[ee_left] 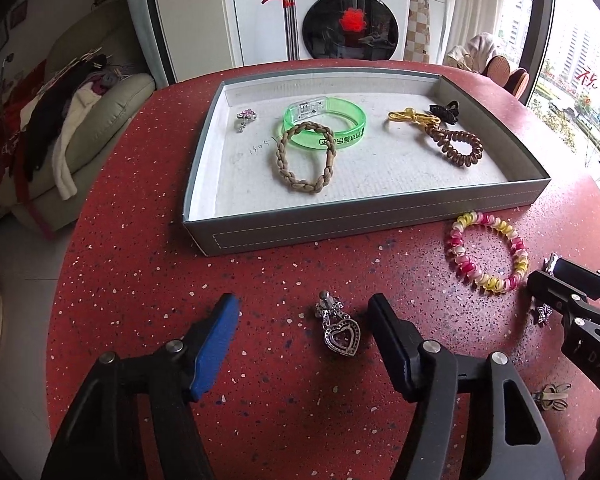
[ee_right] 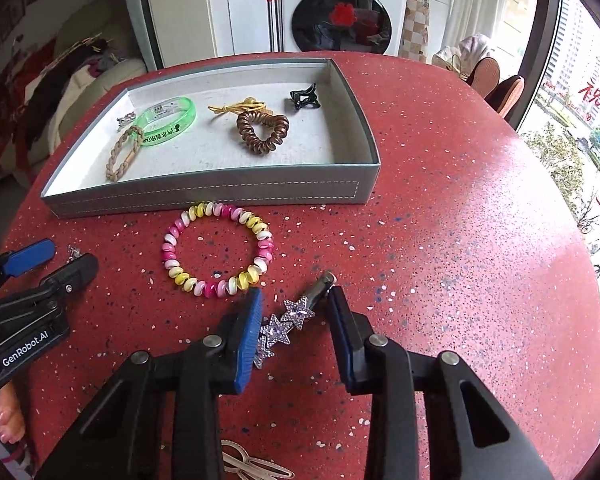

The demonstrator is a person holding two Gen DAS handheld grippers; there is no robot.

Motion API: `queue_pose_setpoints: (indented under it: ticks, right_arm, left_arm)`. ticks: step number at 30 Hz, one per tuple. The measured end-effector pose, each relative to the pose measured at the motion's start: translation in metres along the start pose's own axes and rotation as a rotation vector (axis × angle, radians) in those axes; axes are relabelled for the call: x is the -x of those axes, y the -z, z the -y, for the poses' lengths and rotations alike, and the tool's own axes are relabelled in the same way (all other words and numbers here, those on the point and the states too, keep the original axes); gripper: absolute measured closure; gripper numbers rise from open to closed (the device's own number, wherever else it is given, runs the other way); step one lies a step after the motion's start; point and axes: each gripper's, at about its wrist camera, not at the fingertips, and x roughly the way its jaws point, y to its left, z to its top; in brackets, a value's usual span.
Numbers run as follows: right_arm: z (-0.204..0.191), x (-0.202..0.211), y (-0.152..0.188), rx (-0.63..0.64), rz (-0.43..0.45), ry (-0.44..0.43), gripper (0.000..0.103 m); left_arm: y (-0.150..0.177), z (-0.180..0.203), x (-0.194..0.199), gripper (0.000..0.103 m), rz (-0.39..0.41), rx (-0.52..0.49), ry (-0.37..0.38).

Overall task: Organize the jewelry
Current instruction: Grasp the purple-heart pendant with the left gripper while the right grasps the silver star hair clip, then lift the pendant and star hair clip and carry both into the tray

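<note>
A grey tray on the red table holds a green bangle, a braided tie, a brown coil tie, a yellow tie, a black claw clip and a small pink charm. My left gripper is open around a silver heart pendant on the table. My right gripper is open around a star hair clip. A pink-yellow coil bracelet lies in front of the tray.
A gold bow clip lies near the table's front edge. The right gripper's body shows at the right of the left wrist view. A sofa with clothes and a washing machine stand beyond the table.
</note>
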Motion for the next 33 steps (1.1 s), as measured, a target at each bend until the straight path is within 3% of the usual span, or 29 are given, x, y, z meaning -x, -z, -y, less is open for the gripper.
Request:
queue_pose_setpoints:
  ticks: [2, 4, 11, 17, 18, 19, 27, 33]
  right_arm:
    - [0.001, 0.0, 0.0, -0.005, -0.003, -0.009, 0.084]
    - [0.004, 0.001, 0.001, -0.014, -0.003, -0.02, 0.084]
    - [0.014, 0.003, 0.003, -0.058, -0.008, -0.068, 0.084]
    - [0.025, 0.01, 0.002, -0.105, 0.004, -0.125, 0.084]
    - [0.025, 0.012, 0.002, -0.109, 0.009, -0.134, 0.084]
    - [0.026, 0.015, 0.002, -0.112, 0.015, -0.144, 0.084]
    - [0.025, 0.029, -0.003, -0.12, 0.049, -0.185, 0.085]
    - [0.023, 0.031, -0.002, -0.125, 0.056, -0.202, 0.085]
  left_arm:
    - [0.0, 0.002, 0.001, 0.029, -0.001, -0.011, 0.012]
    - [0.0, 0.003, 0.002, 0.032, -0.002, -0.014, 0.02]
    - [0.0, 0.006, 0.003, 0.067, -0.003, -0.031, 0.052]
    - [0.001, -0.002, 0.009, 0.067, 0.012, -0.01, 0.103]
    - [0.001, -0.004, 0.012, 0.077, 0.017, -0.003, 0.113]
    - [0.0, -0.007, 0.014, 0.081, 0.019, 0.002, 0.124]
    - [-0.006, -0.02, 0.032, 0.081, 0.055, 0.033, 0.167]
    - [-0.005, -0.02, 0.033, 0.081, 0.057, 0.027, 0.142]
